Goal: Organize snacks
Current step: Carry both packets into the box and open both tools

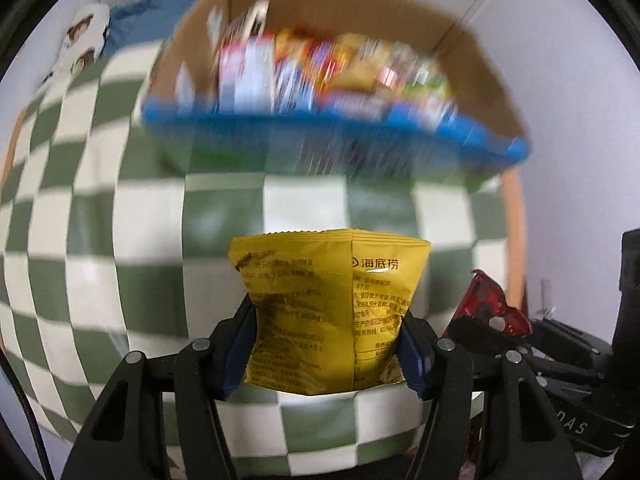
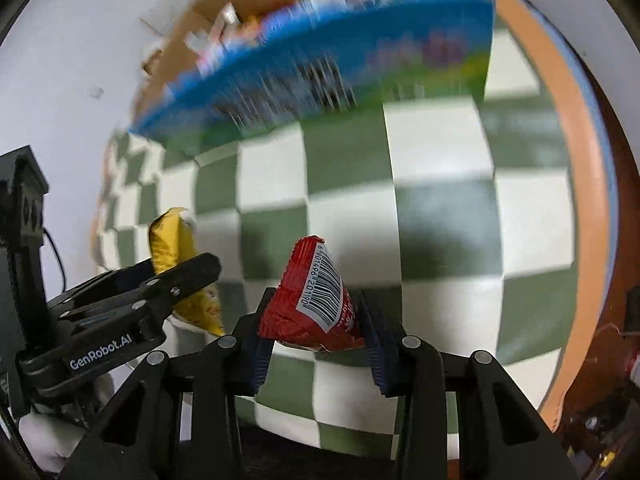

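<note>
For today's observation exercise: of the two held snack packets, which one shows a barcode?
The red packet in the right gripper; the yellow packet, in the left gripper, shows printed text only.

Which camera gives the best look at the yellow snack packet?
The left wrist view: the yellow packet faces the camera, printed side visible. The right wrist view shows it only edge-on, partly behind the left gripper.

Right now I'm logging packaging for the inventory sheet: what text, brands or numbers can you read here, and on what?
"海底捞": on the yellow snack bag held in the left gripper.
"6 901496 201190", roughly: barcode label on the red packet in the right gripper.
"GenRobot.AI": side of the left gripper, in the right wrist view.
Yellow bag's fine print and the snacks in the cardboard box: too blurred to read.
</note>
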Tool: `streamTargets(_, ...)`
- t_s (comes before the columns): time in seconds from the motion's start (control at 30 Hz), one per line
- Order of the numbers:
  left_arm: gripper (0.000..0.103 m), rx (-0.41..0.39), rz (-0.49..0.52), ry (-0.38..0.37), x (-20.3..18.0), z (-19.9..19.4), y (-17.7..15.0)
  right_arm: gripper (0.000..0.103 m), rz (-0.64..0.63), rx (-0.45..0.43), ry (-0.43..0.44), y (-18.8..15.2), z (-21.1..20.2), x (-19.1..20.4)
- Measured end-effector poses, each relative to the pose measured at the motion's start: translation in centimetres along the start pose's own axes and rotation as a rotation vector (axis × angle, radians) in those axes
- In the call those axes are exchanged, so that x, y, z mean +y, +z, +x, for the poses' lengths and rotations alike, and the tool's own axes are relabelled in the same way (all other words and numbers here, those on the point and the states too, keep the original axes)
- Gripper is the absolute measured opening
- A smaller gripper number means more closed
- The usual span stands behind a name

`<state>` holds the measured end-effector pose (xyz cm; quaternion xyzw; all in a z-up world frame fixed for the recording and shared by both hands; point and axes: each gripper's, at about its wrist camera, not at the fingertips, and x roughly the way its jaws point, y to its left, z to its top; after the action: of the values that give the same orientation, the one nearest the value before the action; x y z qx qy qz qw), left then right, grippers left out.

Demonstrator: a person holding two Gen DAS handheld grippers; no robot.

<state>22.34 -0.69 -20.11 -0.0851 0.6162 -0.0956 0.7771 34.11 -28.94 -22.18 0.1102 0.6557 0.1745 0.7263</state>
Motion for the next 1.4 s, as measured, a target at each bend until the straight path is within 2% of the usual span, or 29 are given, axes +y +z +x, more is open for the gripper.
streamTargets(0.13,0.06,-0.078,0.037,-0.024,-2.5,-2.5,3.9,0.042,-0.026,-0.096,0.031,3.4,-4.5,1.0)
streamTargets(0.27,0.06,-0.12,0.06,-0.018,-4.5,-2.8,8.6,0.042,-0.067,-0.185,0.017,8.6,-8.6,1.4)
streamTargets(0.4,0.06,-0.097,0.072,-0.002,-4.6,-1.6,14.1,0.042,-0.101,-0.229,-0.039,13.7,-9.8,1.8)
streamTargets(0.57,0.06,-0.013,0.073,0.015,-4.6,2.2,18.8,0.042,-0.117,-0.181,-0.125,20.9,-7.5,1.3)
streamTargets(0.77,0.06,0.091,0.056,0.033,-3.9,6.8,21.5,0.042,-0.102,-0.096,-0.201,25.7,-3.9,-0.5)
streamTargets(1.07,0.061,0.164,-0.008,0.019,-1.8,10.8,22.5,0.042,-0.073,-0.033,-0.222,27.6,-0.1,-2.9)
streamTargets(1.17,0.066,0.182,-0.038,0.015,-1.2,11.3,22.5,0.044,-0.067,-0.025,-0.215,27.8,0.7,-3.2)
streamTargets(1.2,0.075,0.187,-0.044,0.015,-1.0,11.4,22.5,0.045,-0.06,-0.024,-0.213,27.6,0.6,-3.2)
streamTargets(1.23,0.081,0.188,-0.044,0.02,-1.0,11.5,22.5,0.057,-0.057,-0.018,-0.223,27.7,0.7,-3.3)
streamTargets(1.27,0.09,0.182,-0.034,0.039,-1.0,11.3,22.4,0.078,-0.058,-0.017,-0.236,27.7,0.7,-3.2)
streamTargets(1.3,0.091,0.174,-0.028,0.05,-0.9,11.1,22.4,0.087,-0.058,-0.019,-0.247,27.6,0.7,-3.2)
streamTargets(1.33,0.091,0.164,-0.022,0.058,-0.9,10.8,22.4,0.093,-0.062,-0.021,-0.253,27.6,0.6,-3.1)
streamTargets(1.4,0.092,0.157,-0.014,0.067,-0.7,10.1,22.1,0.093,-0.071,-0.022,-0.267,27.5,0.4,-2.9)
